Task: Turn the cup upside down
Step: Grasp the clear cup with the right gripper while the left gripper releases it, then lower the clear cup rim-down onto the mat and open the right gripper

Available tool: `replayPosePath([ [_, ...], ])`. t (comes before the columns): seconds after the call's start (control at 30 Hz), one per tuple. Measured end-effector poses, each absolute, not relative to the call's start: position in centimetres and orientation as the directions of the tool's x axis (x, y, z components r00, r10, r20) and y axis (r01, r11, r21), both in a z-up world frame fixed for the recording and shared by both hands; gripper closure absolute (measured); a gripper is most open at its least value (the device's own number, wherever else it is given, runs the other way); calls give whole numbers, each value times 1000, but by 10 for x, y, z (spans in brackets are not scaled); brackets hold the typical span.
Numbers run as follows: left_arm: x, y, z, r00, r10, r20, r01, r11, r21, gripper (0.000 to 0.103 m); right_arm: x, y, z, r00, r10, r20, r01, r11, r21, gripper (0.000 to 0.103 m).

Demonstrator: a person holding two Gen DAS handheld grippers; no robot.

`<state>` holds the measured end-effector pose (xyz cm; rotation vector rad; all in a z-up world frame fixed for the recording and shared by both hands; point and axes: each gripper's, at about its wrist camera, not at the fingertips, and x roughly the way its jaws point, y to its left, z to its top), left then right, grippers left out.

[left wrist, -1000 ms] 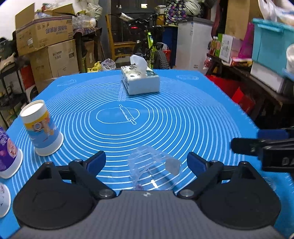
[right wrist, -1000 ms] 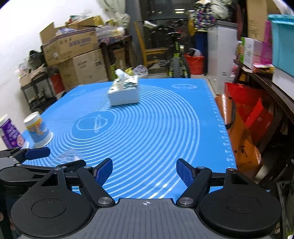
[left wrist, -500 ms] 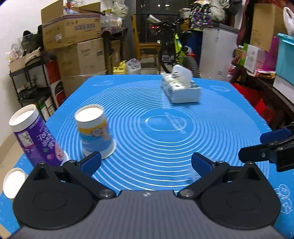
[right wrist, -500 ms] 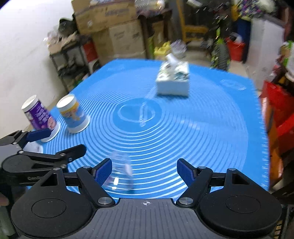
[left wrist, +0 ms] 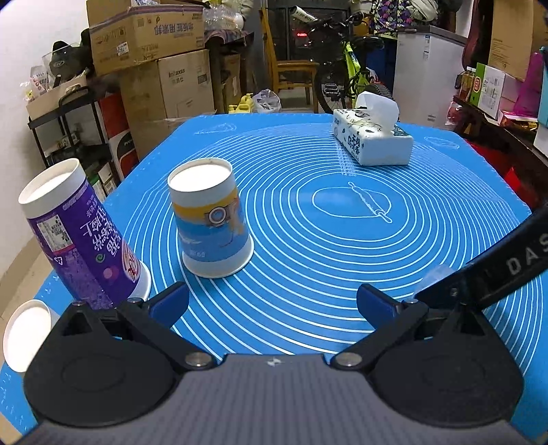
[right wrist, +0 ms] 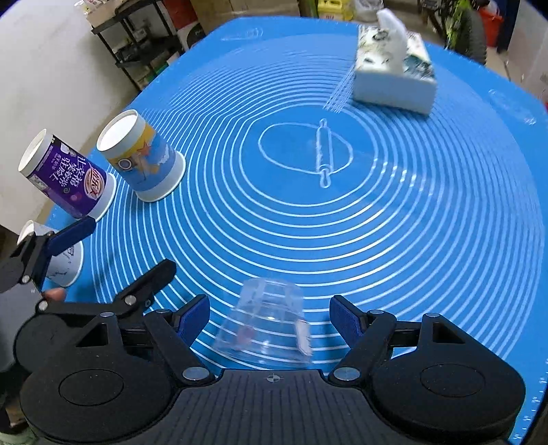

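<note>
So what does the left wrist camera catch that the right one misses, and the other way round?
Only the left view shows the room behind: cardboard boxes, a bicycle. Only the right view shows the clear plastic cup standing upside down between the open right tongs. Both show the purple cup, the blue-and-yellow paper cup, the tissue box and the blue mat.

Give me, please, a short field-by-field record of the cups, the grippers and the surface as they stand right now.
surface: blue mat printed with white rings
clear cup: mouth down on the mat, between the open fingers of the right gripper, untouched
blue-yellow cup: mouth down
purple cup: mouth down
white cup: mouth down, at the mat's left edge
left gripper: open, empty
tissue box: far side of the mat
</note>
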<state>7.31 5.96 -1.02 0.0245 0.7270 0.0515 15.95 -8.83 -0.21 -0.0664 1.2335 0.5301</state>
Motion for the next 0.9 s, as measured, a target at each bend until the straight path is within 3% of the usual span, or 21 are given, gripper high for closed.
replayPosePath([
  [0.1,74,56,-13,738,65,-671,-25,997,69,0,166,-84,-13,164,354,-921,-407,875,264,28],
  [0.13,74,55,-14,737,69,-672,-18,996,83,0,168,-84,-16,143,360,-922,-402,872,278,38],
  [0.3,70,52,-16,743,52,-667,4,997,82,0,161,-93,-17,160,367,-916,-390,876,283,41],
  [0.5,70,56,-14,743,43,-668,-11,999,53,0,142,-117,-6,405,386,-829,-353,902,248,41],
  [0.67,72,55,-13,737,31,-675,-18,999,27,0,114,-135,-17,692,310,-652,-293,946,139,41],
  [0.9,69,51,-12,741,22,-671,-10,1000,22,0,100,-127,-31,774,221,-593,-268,963,9,41],
])
